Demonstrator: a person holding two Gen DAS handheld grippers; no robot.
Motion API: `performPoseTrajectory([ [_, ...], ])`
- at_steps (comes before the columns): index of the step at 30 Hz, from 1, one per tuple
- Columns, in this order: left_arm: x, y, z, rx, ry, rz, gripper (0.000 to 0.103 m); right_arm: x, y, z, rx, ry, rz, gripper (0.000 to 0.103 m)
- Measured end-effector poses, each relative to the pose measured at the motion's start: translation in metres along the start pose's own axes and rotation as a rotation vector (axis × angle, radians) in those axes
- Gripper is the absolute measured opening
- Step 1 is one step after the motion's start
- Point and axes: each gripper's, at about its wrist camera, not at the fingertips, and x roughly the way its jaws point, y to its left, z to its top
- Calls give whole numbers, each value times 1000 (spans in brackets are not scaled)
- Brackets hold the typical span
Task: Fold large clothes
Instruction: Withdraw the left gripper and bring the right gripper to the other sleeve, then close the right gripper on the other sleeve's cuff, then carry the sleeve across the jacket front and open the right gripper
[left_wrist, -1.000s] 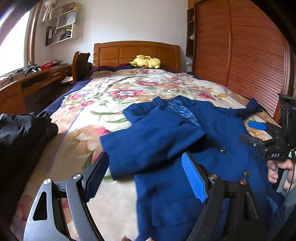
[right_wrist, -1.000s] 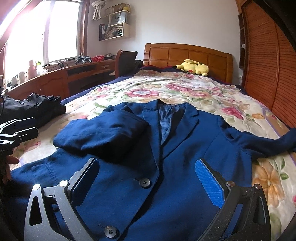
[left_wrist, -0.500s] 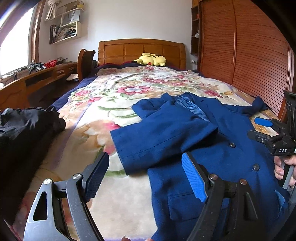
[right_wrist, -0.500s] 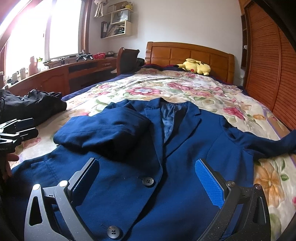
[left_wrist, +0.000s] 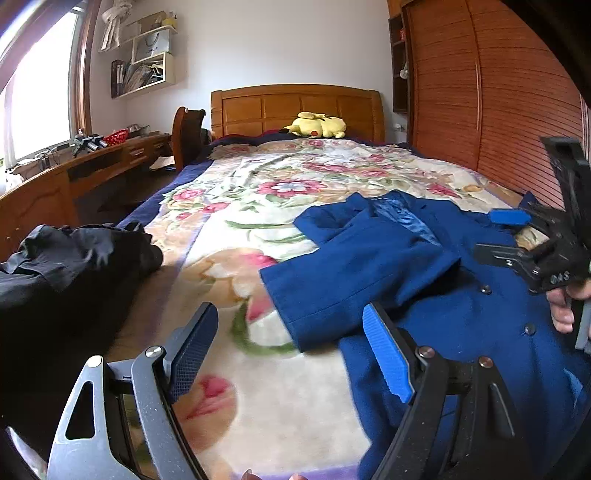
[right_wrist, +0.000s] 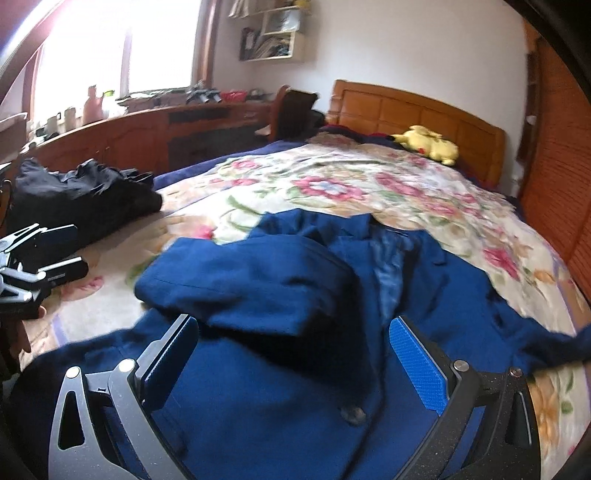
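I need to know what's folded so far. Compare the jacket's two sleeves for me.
The left sleeve is folded in across the blue jacket and lies on its chest; the right sleeve is not folded yet and stretches out sideways onto the floral blanket. The left sleeve's cuff points off the jacket's left edge; the right sleeve's end runs out of frame. Both are the same blue cloth, and no gripper holds either.

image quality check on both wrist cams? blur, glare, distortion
Left wrist: mostly sharp, jacket buttons crisp; slight smear on the blanket near the left tongs; window bright but contained. Right wrist: motion blur throughout, jacket edges and flowers soft, horizon tilted; window blown out white, flaring onto the wall. Both: strong fisheye bend, dark corner vignette.
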Motion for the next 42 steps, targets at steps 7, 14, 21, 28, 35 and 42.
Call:
performPoseTrajectory([
  [7,-2,22,-5,-17,7,20,82,52,22,28,-97,87,112,97],
  [14,-5,36,-9,-33,9,42,81,110,46,43,-168,192,231,84],
  [21,-6,42,-11,-38,10,52,82,152,77,38,-249,274,264,83],
  [28,-4,42,-12,-45,10,50,82,168,76,37,-259,281,269,82],
  [35,-4,40,-13,-37,11,54,82,162,89,27,-292,270,258,66],
  [42,-4,39,-14,-41,10,53,81,146,79,28,-262,244,260,13],
])
